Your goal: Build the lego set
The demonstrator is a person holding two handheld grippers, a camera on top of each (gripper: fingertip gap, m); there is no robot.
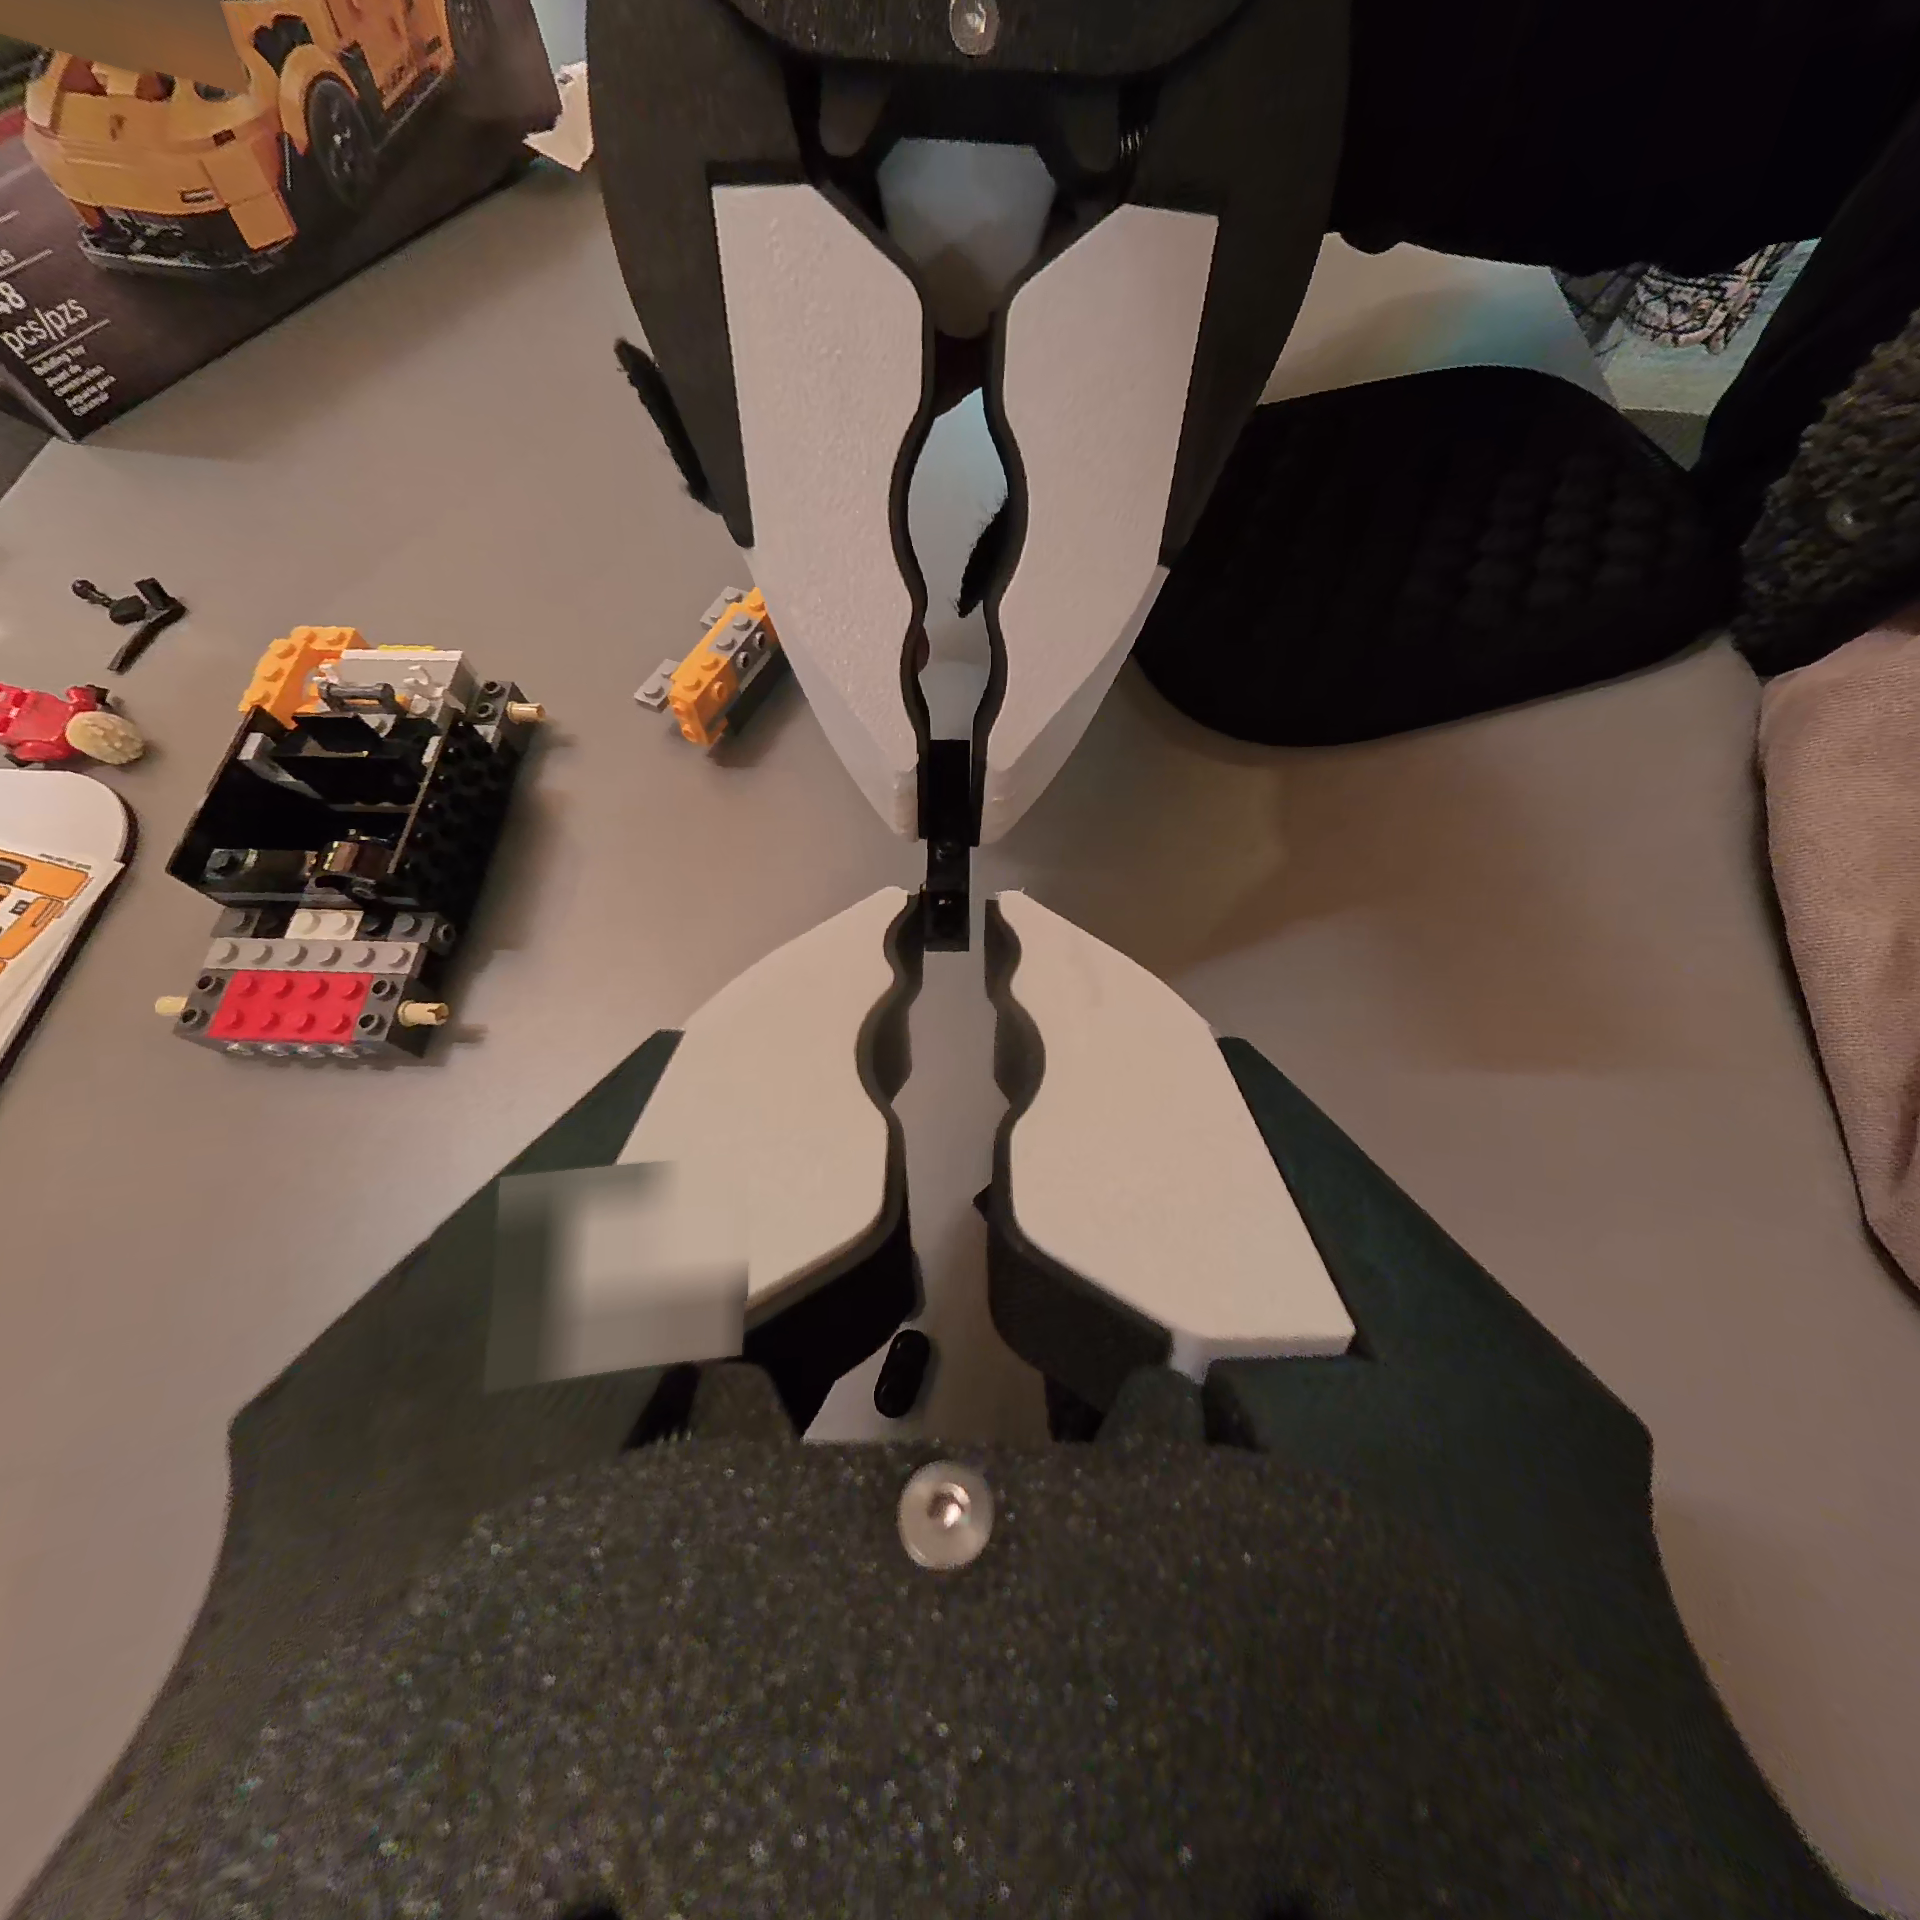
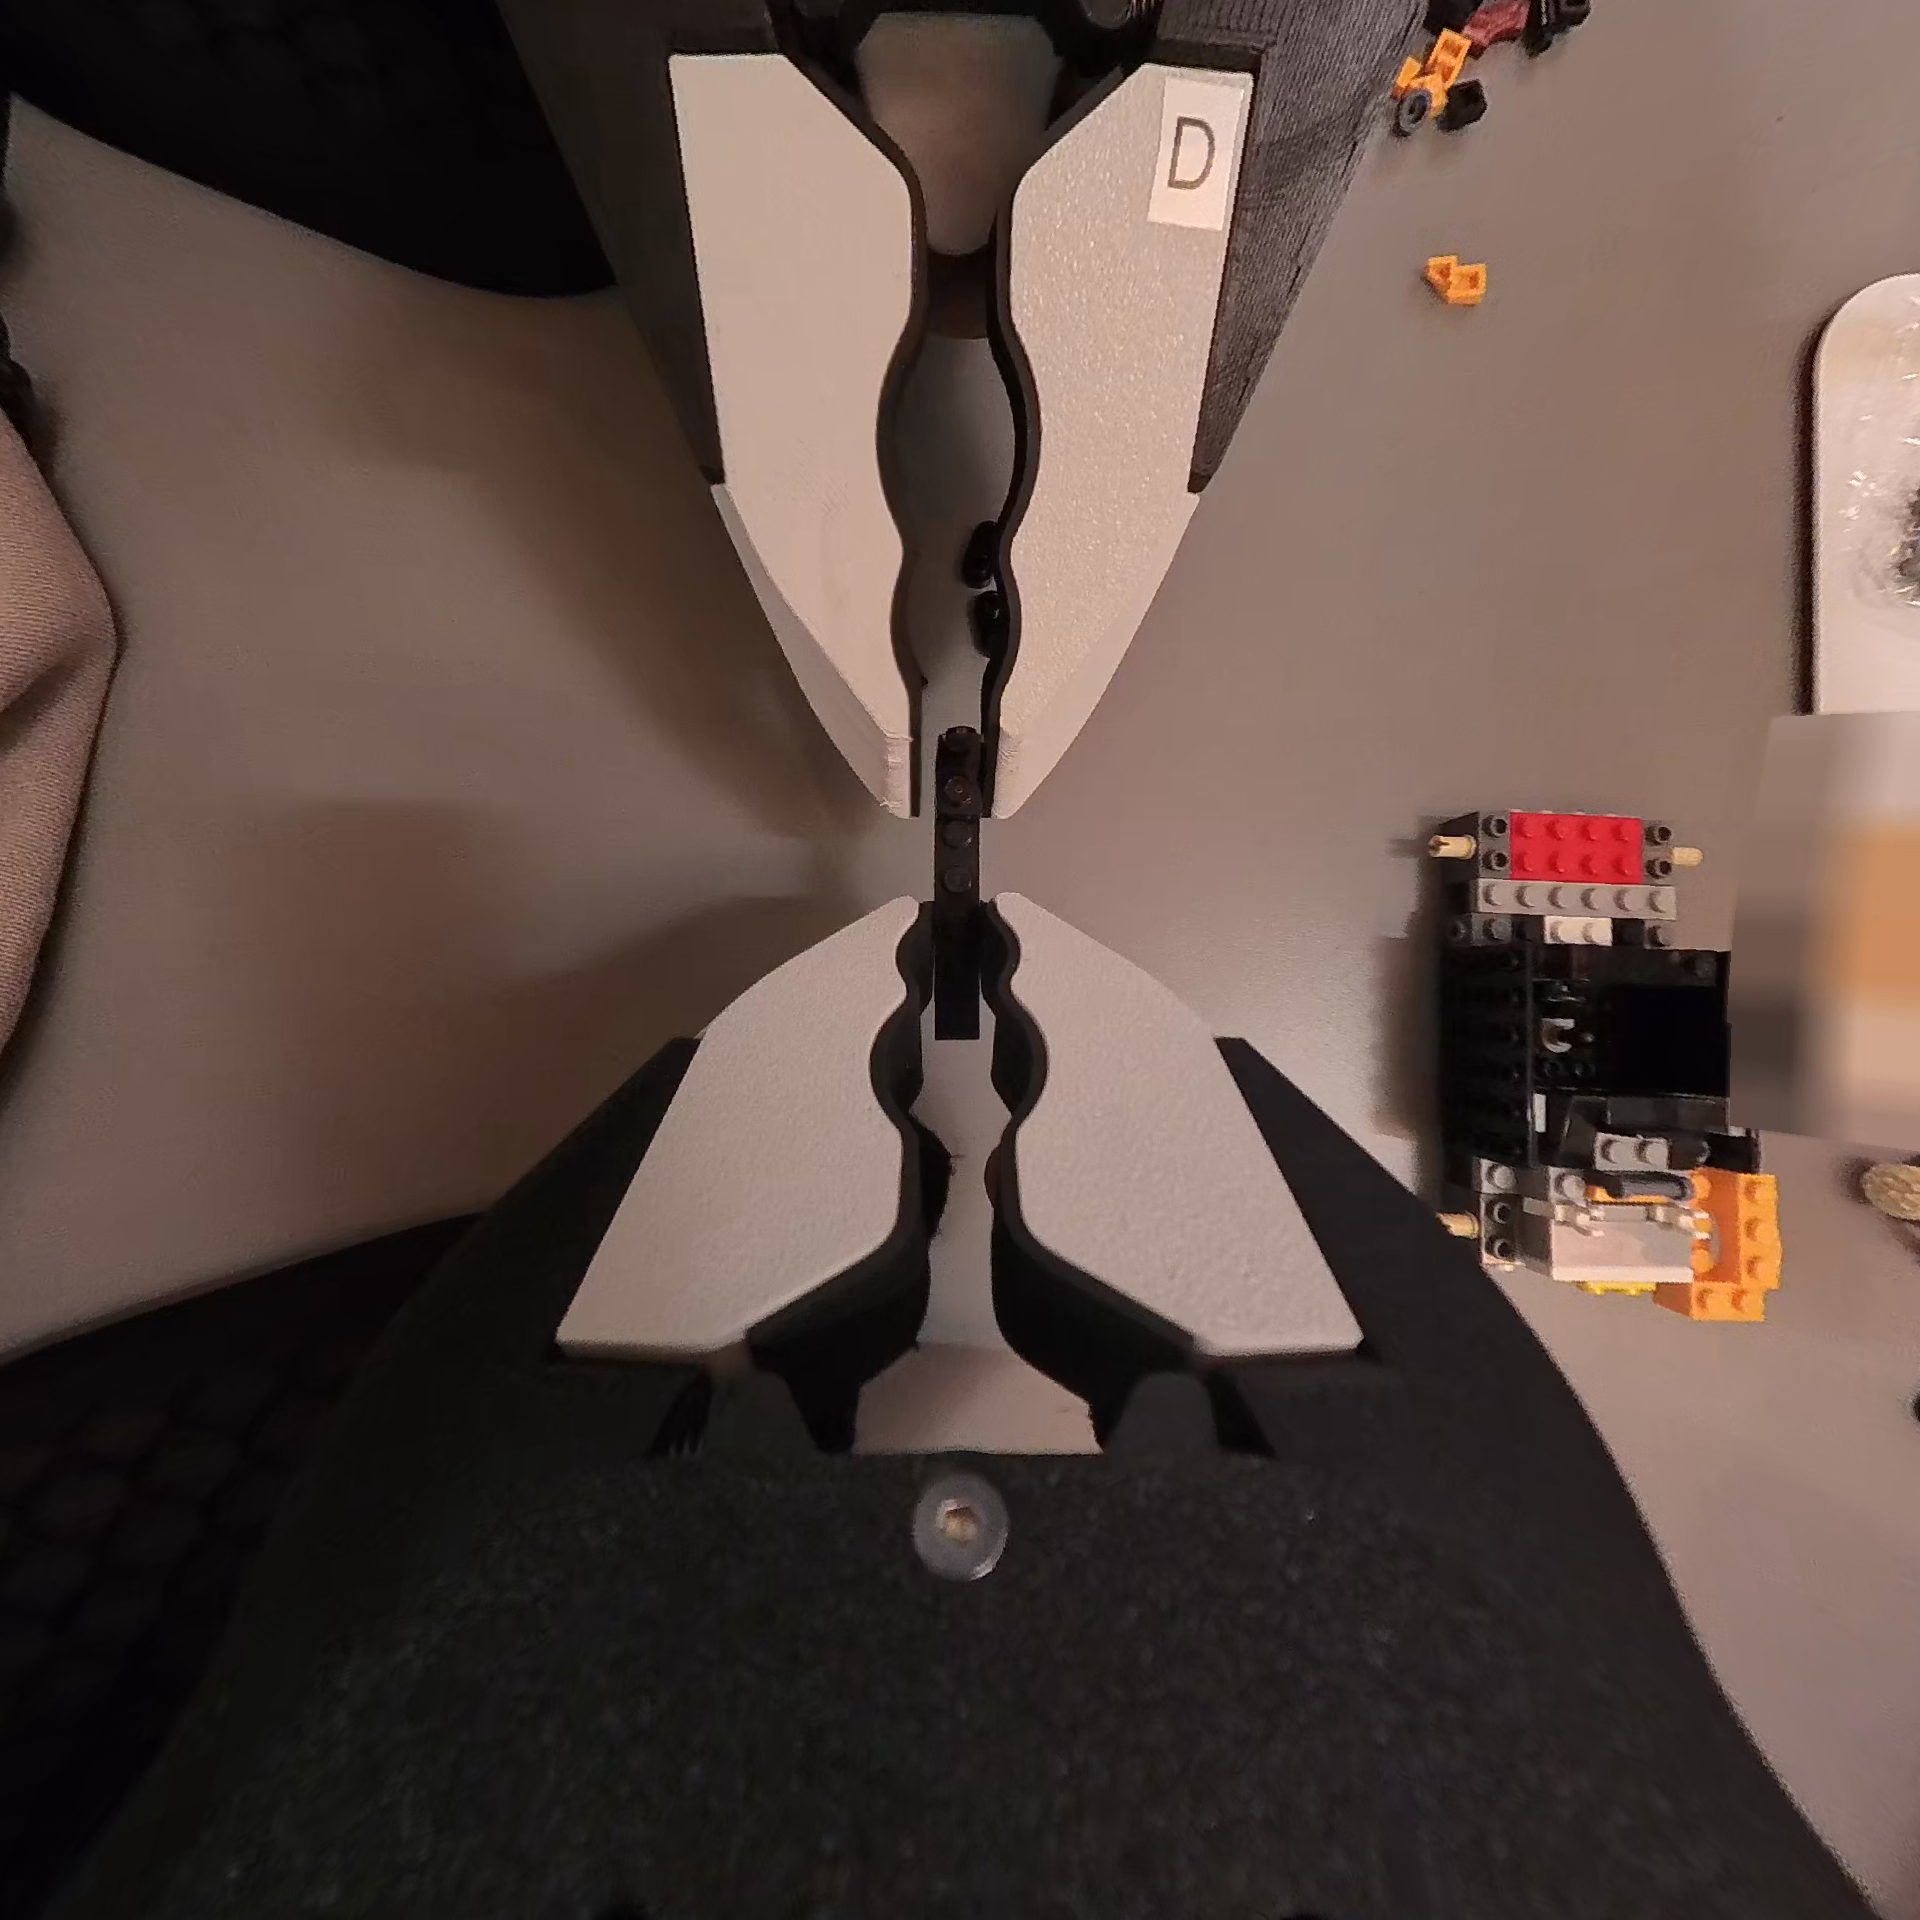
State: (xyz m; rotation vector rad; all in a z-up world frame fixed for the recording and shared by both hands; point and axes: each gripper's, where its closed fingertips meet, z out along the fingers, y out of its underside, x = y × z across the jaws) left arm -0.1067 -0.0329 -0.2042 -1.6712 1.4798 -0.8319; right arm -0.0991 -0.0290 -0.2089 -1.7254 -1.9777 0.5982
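My two grippers meet tip to tip above the grey table (image 1: 436,488). A thin black Lego strip (image 1: 945,790) spans both sets of fingertips; it also shows in the right wrist view (image 2: 956,862). My left gripper (image 1: 948,902) closes narrowly on its near end. My right gripper (image 1: 948,821) comes from the top and is shut on the far end. In the right wrist view my right gripper (image 2: 956,906) is below and the left gripper (image 2: 953,805) above. The part-built car chassis (image 1: 332,862), black with red, grey and orange bricks, lies to one side (image 2: 1579,1049).
A small orange sub-assembly (image 1: 717,665), loose black parts (image 1: 130,613), a red piece (image 1: 42,717), the set's box (image 1: 208,187) and an instruction booklet (image 1: 52,904) lie around. Small orange pieces (image 2: 1455,278) and a white tray (image 2: 1870,499) sit farther off. A black chair seat (image 1: 1455,561) is past the table edge. Less than 4 cm separates the two grippers' tips. The red piece (image 1: 42,717) is about 25 centimetres from both grippers' fingertips.
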